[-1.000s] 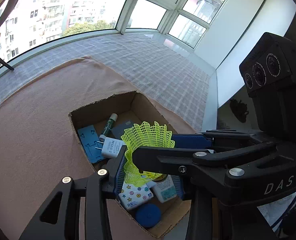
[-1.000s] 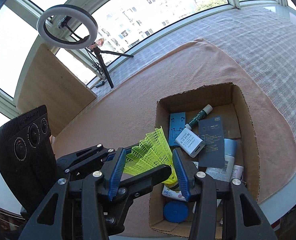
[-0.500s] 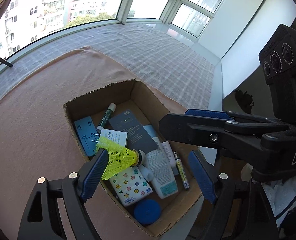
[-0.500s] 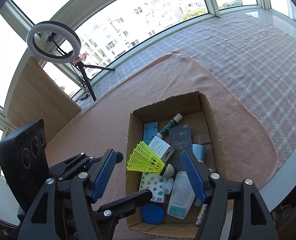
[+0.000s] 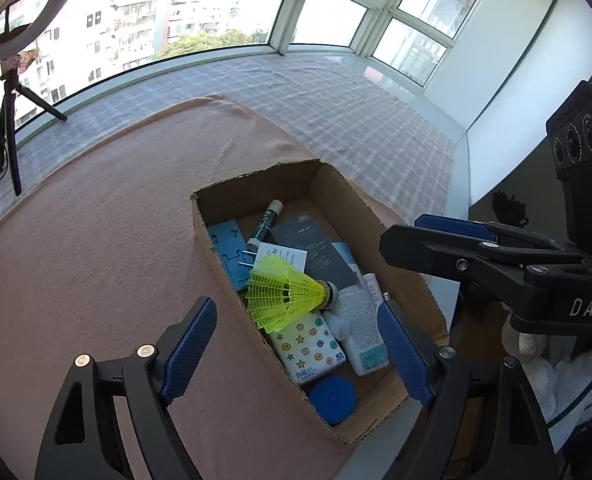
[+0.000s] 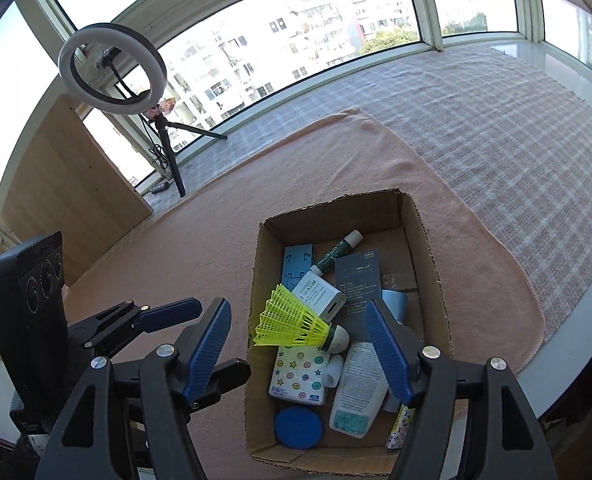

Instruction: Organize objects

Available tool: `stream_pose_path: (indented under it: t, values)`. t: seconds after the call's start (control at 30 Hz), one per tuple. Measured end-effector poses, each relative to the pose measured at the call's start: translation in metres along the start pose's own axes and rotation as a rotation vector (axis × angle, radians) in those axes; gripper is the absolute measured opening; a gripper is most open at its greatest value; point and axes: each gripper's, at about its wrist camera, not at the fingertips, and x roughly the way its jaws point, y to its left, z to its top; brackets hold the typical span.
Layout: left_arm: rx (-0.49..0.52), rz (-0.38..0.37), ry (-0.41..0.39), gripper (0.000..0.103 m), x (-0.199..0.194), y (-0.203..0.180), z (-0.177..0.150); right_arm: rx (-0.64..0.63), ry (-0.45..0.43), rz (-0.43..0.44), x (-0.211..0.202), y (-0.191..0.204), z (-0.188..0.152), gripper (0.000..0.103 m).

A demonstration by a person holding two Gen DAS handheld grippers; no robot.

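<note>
Shuttlecock (image 5: 290, 293) in box (image 5: 256, 184); ring light (image 6: 112, 68) only right-view.

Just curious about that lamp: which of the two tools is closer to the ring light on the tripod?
Left. The left tool hovers by the cardboard box edge facing the ring light; the right tool hovers toward the opposite edge, farther away.

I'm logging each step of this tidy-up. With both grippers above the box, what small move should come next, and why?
Probably lift both away. The yellow shuttlecock lies inside the cardboard box, the left gripper and right gripper are open and empty, and nothing loose shows on the pink cloth.
</note>
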Motion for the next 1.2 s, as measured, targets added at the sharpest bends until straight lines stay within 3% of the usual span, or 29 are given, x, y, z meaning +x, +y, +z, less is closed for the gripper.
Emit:
stream_pose_path:
  t: [0.5,1.2]
  values:
    - [-0.088,0.185,-0.084,0.087,-0.086,0.063,-0.046,-0.121,-0.007,-0.003,0.008,0.065,-0.015,0.068]
    - [-0.327,0.435,-0.152,0.092,-0.207,0.154,-0.173,-0.328,0.025,0.065,0.028,0.200,-0.075,0.072]
